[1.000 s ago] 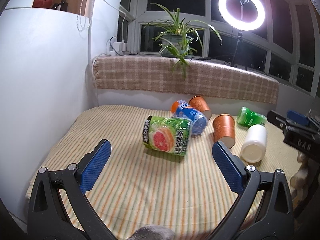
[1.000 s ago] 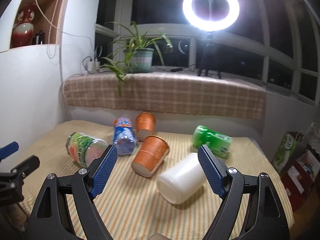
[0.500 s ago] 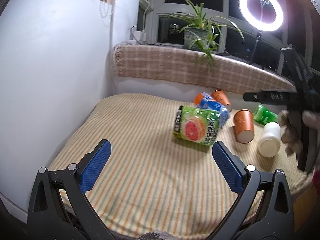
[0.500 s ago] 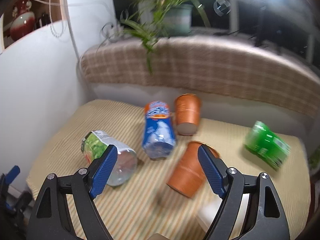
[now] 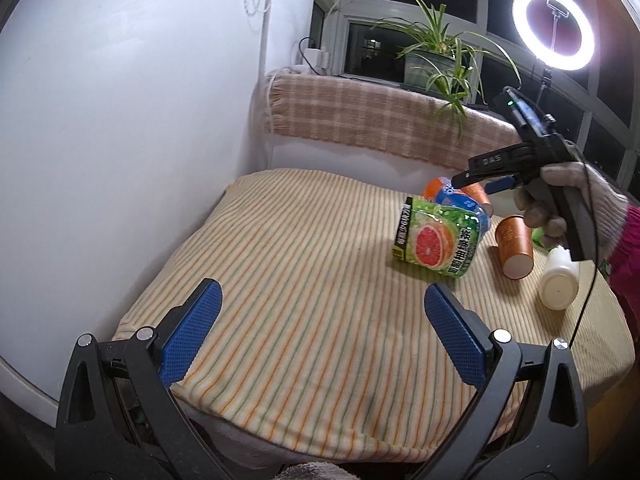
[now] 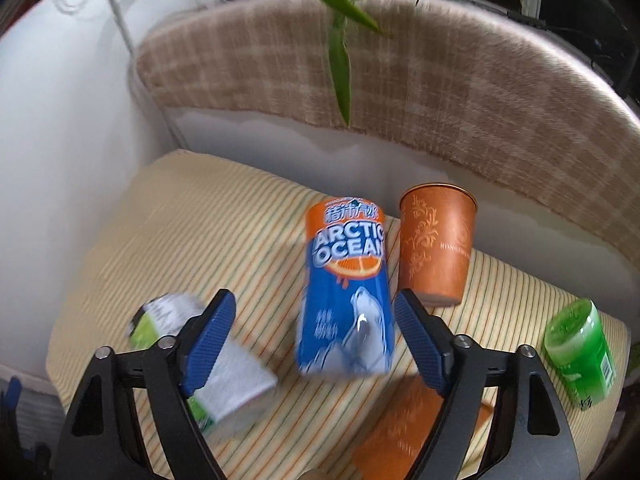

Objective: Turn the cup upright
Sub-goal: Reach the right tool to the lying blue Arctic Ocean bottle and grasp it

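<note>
Several cups lie on their sides on a striped cloth (image 5: 300, 272). A blue Arctic Ocean cup (image 6: 346, 300) lies just beyond my open right gripper (image 6: 316, 338), between its fingers and untouched. An orange cup (image 6: 436, 246) lies to its right, another orange cup (image 6: 412, 432) below the right finger, and a green grapefruit cup (image 6: 216, 368) behind the left finger. In the left wrist view the grapefruit cup (image 5: 438, 242), an orange cup (image 5: 514, 246) and a white cup (image 5: 560, 278) show far ahead. My left gripper (image 5: 320, 332) is open and empty over the near cloth.
A green cup (image 6: 580, 348) lies at the right edge of the cloth. A white wall (image 5: 120, 128) bounds the left. A plaid-covered ledge (image 6: 400, 68) with a plant (image 5: 436, 60) runs behind. A ring light (image 5: 554, 28) stands at the back right.
My right gripper moved forward and down toward the blue cup, which now lies between its fingers. My left gripper pulled back and left, farther from the cups.
</note>
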`<state>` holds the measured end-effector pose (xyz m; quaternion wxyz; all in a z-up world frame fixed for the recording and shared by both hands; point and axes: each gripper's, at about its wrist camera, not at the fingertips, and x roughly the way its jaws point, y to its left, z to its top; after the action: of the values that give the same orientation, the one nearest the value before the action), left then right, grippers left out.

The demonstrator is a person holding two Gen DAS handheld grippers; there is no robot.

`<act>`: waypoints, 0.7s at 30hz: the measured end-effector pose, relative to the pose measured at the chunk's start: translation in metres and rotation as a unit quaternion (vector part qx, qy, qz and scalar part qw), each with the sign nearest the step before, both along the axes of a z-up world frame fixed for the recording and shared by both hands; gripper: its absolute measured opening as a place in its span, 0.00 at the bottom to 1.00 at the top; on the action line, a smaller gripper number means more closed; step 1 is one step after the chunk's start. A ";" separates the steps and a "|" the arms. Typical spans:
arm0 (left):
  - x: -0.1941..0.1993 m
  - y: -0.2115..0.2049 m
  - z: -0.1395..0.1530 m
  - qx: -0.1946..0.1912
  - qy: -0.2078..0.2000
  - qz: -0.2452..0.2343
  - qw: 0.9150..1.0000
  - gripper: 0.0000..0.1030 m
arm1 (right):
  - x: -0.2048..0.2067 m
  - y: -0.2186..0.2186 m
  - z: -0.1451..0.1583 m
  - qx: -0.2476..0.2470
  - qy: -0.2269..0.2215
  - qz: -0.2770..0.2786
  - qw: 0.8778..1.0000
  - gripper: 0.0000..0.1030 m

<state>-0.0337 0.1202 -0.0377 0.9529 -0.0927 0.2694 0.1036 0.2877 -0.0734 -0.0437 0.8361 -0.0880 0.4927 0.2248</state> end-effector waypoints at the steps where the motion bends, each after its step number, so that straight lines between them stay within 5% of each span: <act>1: 0.000 0.002 0.000 0.000 0.000 0.002 1.000 1.00 | 0.005 0.003 -0.004 -0.005 0.005 -0.003 1.000 0.73; 14: -0.005 0.018 -0.005 -0.008 0.004 0.023 1.000 1.00 | 0.029 0.028 -0.036 -0.057 0.025 -0.009 0.998 0.72; 21: -0.004 0.020 -0.005 -0.012 0.005 0.026 1.000 1.00 | 0.034 0.029 -0.056 -0.080 0.033 -0.009 0.996 0.60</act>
<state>-0.0377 0.1404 -0.0427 0.9472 -0.1110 0.2732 0.1259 0.3214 -0.0442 -0.0994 0.8118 -0.1425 0.5370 0.1798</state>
